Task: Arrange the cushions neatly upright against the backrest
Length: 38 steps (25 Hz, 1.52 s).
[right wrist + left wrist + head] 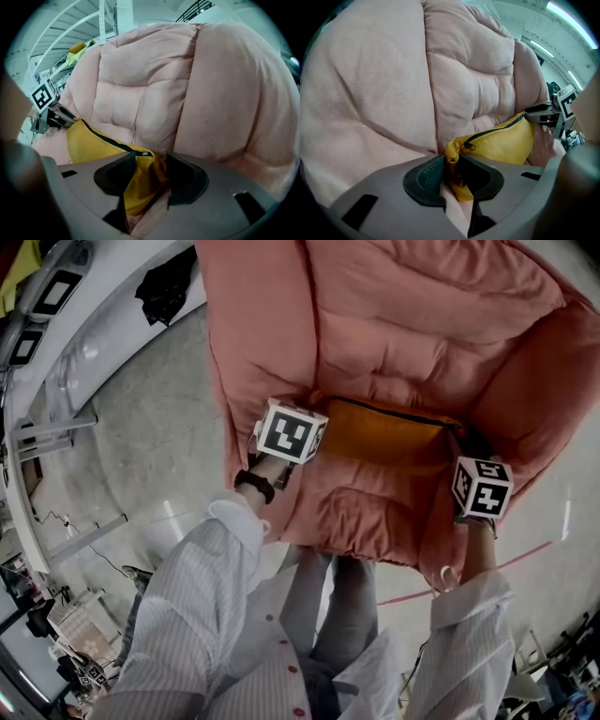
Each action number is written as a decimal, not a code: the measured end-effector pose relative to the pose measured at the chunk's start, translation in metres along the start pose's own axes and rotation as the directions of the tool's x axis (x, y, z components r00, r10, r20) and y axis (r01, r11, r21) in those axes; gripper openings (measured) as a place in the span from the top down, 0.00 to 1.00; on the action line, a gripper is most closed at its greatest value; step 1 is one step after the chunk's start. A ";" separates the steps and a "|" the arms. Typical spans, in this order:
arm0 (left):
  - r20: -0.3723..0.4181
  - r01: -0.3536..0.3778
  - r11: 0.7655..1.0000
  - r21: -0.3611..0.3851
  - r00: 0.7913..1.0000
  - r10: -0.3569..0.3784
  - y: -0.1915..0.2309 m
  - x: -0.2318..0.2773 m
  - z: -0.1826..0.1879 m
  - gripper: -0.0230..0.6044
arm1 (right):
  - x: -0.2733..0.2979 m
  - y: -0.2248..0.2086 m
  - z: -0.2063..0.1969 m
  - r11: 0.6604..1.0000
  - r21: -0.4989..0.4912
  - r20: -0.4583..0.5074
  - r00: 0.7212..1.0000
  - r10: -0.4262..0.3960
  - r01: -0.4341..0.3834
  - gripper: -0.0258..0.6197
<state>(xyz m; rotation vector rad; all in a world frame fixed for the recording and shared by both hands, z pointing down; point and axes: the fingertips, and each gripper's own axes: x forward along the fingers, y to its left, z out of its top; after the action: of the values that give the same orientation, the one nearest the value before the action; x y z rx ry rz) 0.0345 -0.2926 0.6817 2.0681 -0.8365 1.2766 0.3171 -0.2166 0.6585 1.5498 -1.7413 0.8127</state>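
Note:
A yellow cushion (384, 432) with a dark zip along its top edge stands on its long side on the seat of a pink padded armchair (422, 324), at the foot of the backrest (464, 79). My left gripper (307, 420) is at its left corner. In the left gripper view the jaws (453, 176) pinch that corner (452, 154). My right gripper (466, 448) is at the right corner. There the yellow fabric (140, 176) lies between the jaws (151, 176), against the left one, with a small gap to the other. Each gripper view shows the other gripper at the cushion's far end.
The armchair's thick arms (253, 343) rise on both sides of the seat. Grey floor (150, 446) surrounds the chair, with a red line (525, 559) at the right. A white bench with a black cloth (164, 287) runs along the upper left.

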 end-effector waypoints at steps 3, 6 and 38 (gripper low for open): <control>0.031 0.001 1.000 -0.013 1.000 -0.001 0.000 -0.008 0.004 0.79 | -0.009 -0.002 0.005 1.000 0.028 0.023 1.000 -0.008 0.007 0.70; 0.061 -0.004 1.000 -0.009 0.998 0.005 0.003 -0.015 0.008 0.76 | -0.018 -0.001 0.009 0.999 0.042 0.051 0.999 -0.013 0.011 0.69; 0.562 0.254 0.966 0.045 0.793 -0.235 -0.173 -0.328 0.109 0.80 | -0.322 0.107 0.152 0.982 0.107 0.528 0.846 0.074 -0.153 0.86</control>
<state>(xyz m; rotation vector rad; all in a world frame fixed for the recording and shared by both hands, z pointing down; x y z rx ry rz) 0.1102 -0.1903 0.3165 2.4704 -0.7808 0.4971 0.2256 -0.1394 0.3066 1.9102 -2.2207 0.6145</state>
